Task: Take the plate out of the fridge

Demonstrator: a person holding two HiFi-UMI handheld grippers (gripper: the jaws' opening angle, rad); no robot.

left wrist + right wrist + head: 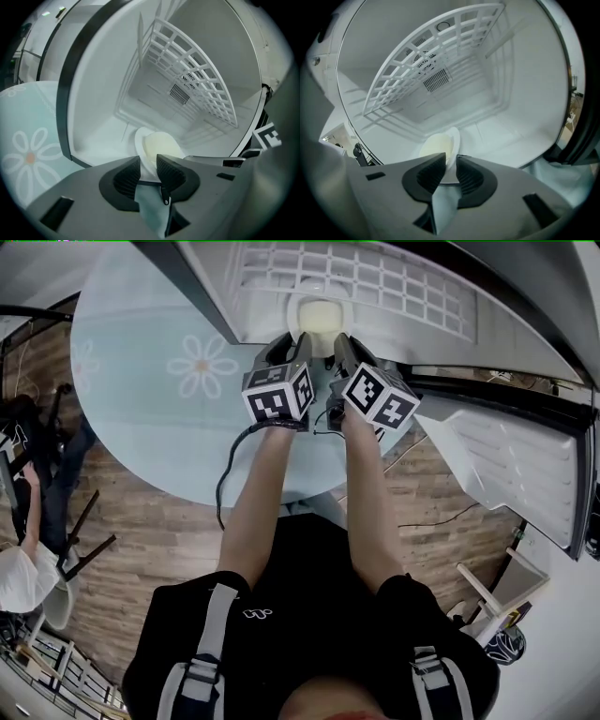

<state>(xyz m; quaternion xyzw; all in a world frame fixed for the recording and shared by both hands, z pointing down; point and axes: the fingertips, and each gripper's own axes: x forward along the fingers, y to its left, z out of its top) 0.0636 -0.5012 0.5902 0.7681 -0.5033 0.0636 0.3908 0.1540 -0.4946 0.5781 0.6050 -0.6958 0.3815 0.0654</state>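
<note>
A cream-white plate (319, 315) lies on the floor of the open white fridge (412, 296). In the head view my left gripper (302, 339) and right gripper (339, 341) reach side by side into the opening, one at each side of the plate. In the left gripper view the plate (159, 143) has its near rim between the dark ribbed pads of the left gripper (148, 166), which is shut on it. The right gripper view shows the right gripper (451, 164) shut on the plate (436, 145) at its rim.
A white wire shelf (197, 79) spans the fridge above the plate. The fridge door (516, 465) hangs open to the right. The fridge stands on a round table with a pale blue daisy cloth (150, 399). A person (23, 559) sits at far left on the wooden floor.
</note>
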